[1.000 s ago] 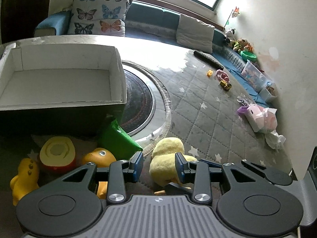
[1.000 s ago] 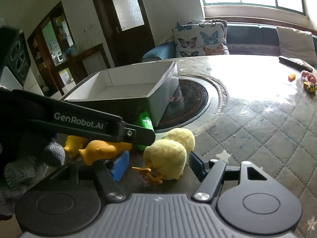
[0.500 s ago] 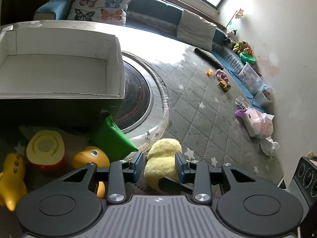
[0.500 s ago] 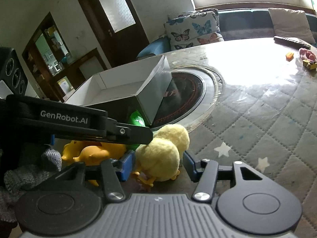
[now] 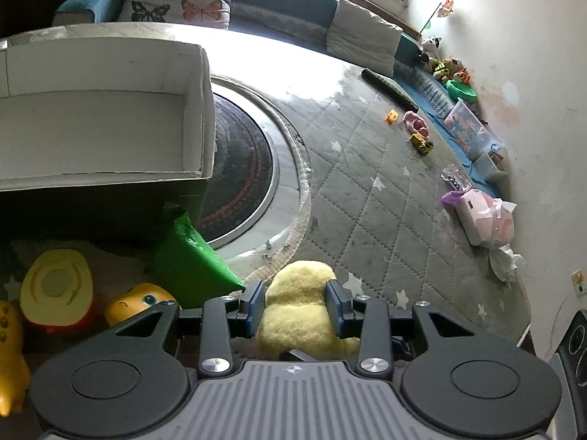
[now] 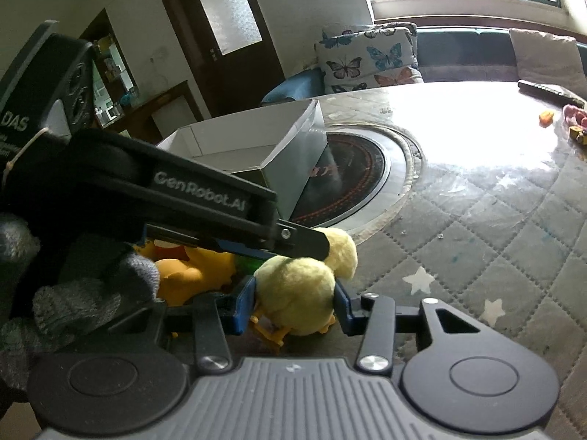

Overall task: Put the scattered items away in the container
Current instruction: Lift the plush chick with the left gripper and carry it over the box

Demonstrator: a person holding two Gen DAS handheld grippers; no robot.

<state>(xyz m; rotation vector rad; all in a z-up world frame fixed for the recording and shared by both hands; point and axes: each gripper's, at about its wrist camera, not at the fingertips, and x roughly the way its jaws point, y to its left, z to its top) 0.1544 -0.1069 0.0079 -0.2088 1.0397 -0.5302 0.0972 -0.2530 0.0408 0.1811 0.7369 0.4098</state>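
A fluffy yellow plush chick (image 5: 297, 308) lies on a grey quilted mat (image 5: 367, 201) stitched in diamonds with small white stars. Both tools close on it from different angles. The left gripper (image 5: 295, 306) has its blue-padded fingers pressed against the plush's sides, holding it. The right gripper (image 6: 293, 302) likewise clamps the round fuzzy body, with thin orange feet poking out beneath.

The container, a shallow rectangular cardboard box (image 5: 110, 117) with white inner walls, sits just beyond the toys, partly over a round dark inset (image 5: 242, 168) ringed in pale metal.

Between the box and the plush lies a crumpled glossy green packet (image 5: 190, 260), near the left finger. Further left sit smooth plastic toys: an orange duck-like figure (image 5: 139, 302), a yellow-and-red halved fruit shape (image 5: 55, 289), and a yellow figure (image 5: 11, 359) at the frame edge.

In the right wrist view, the left tool's black body crosses the scene, hiding much of those toys. A grey knit glove (image 6: 73, 293) grips it.
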